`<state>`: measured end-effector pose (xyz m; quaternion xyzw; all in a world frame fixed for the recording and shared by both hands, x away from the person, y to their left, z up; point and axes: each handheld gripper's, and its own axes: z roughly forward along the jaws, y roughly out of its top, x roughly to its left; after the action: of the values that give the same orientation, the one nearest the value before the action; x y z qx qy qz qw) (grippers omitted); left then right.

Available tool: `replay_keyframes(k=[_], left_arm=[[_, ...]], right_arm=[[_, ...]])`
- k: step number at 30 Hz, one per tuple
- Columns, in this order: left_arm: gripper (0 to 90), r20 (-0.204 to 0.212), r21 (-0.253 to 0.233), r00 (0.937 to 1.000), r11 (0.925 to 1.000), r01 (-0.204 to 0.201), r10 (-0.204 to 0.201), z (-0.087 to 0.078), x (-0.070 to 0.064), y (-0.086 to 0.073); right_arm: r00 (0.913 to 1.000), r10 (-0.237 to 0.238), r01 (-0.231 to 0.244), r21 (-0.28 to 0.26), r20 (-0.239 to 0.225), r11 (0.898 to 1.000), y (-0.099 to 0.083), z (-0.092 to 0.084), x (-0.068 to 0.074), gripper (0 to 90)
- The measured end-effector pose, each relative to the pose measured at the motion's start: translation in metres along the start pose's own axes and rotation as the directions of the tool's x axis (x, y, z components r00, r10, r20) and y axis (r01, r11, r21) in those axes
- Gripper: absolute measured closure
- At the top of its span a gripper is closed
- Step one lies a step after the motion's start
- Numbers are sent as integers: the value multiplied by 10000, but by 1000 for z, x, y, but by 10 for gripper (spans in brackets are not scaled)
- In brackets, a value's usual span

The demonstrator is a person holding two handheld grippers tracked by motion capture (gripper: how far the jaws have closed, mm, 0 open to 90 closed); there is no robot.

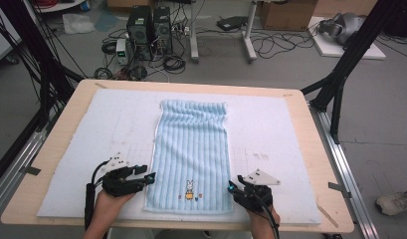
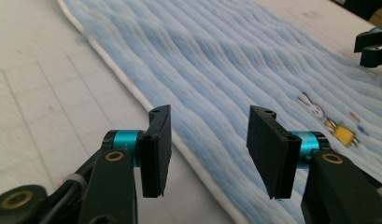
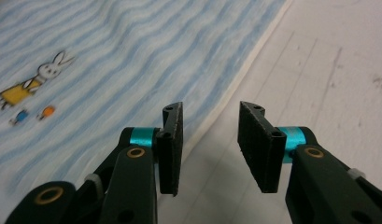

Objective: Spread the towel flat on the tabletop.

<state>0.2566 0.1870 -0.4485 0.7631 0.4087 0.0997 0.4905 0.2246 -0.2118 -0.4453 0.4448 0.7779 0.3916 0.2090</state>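
The bench [image 1: 61, 149], covered by one white mat [image 1: 270, 129], is carrying a single light blue ribbed towel [image 1: 191, 149], which is lying flat and lengthwise through the middle of the high view, its rabbit motif [image 1: 189, 189] sitting near the lower edge. Two tongs are flanking that lower end: the left tongs [image 1: 150, 178] are reaching in at the towel's lower left edge, and the right tongs [image 1: 231, 188] are sitting at its lower right edge. Both are standing part open with nothing between the pads; in the left gripper view the left tongs [image 2: 209, 144] are straddling the white hem, and in the right gripper view the right tongs [image 3: 211, 140] are hovering just over the hem too. Judging by this, the step in hand is approaching the two near corners to pinch them. The next move is probably calling for lowering until one pad slides under the hem, then closing both together.
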Motion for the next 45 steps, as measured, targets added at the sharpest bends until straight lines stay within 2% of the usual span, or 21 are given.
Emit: replay_keyframes(k=[5,7,8,10,11,12,15,24,31,35,37,39,41,42,44,45], left_arm=[[556,137,548,9998,9984,130,-137,-1,-12,-9],[574,56,705,10000,9975,-48,44,0,-16,-11],[603,57,812,10000,9967,-43,38,0,-18,-11],[722,-444,873,9978,9951,-455,495,0,-24,-12],[796,-488,961,9971,9939,-533,582,-1,-25,-13],[869,-455,941,9979,9947,-419,464,-1,-24,-13],[884,-237,1002,9995,9948,-189,214,-5,-23,-15],[889,249,883,9995,9959,-215,193,-22,-30,-30],[897,576,598,9978,9975,-366,331,-39,-39,-48],[899,806,459,9960,9980,-425,387,-47,-43,-55],[898,752,237,9962,9987,-452,433,-51,-44,-56],[894,416,-171,9987,9994,-285,292,-53,-42,-54],[732,168,-614,9997,9980,170,-160,-53,-37,-48],[648,138,-679,9994,9971,339,-330,-51,-33,-44],[604,-19,-689,9993,9969,369,-371,-45,-28,-37],[597,71,-595,9988,9970,496,-492,-40,-27,-35]], right_arm=[[9998,-62,68,326,-176,9994,-6,-4,10,643],[9997,-220,226,571,-106,9981,-7,-2,13,662],[9998,-120,129,570,-150,9983,-7,-1,14,678],[9998,110,-98,630,-188,9980,-7,-1,13,722],[9997,126,-114,636,-189,9979,-6,0,14,757],[9990,144,-116,659,-422,9978,-6,0,13,839],[9987,55,-23,623,-507,9981,-7,-2,16,872],[9974,-331,348,258,-635,9991,-27,-25,29,872],[9970,-243,244,7,-730,9997,-41,-39,36,872],[9958,-459,463,25,-797,9989,-46,-46,42,872],[9956,-482,481,-38,-801,9988,-46,-49,43,866],[9969,-319,307,-182,-718,9994,-44,-49,41,816],[9978,-133,108,-370,-655,9993,-40,-48,38,757],[9981,-28,0,-457,-618,9990,-38,-47,37,744],[9981,130,-170,-662,-604,9977,-34,-45,35,731],[9982,157,-198,-703,-582,9973,-31,-43,34,727]])
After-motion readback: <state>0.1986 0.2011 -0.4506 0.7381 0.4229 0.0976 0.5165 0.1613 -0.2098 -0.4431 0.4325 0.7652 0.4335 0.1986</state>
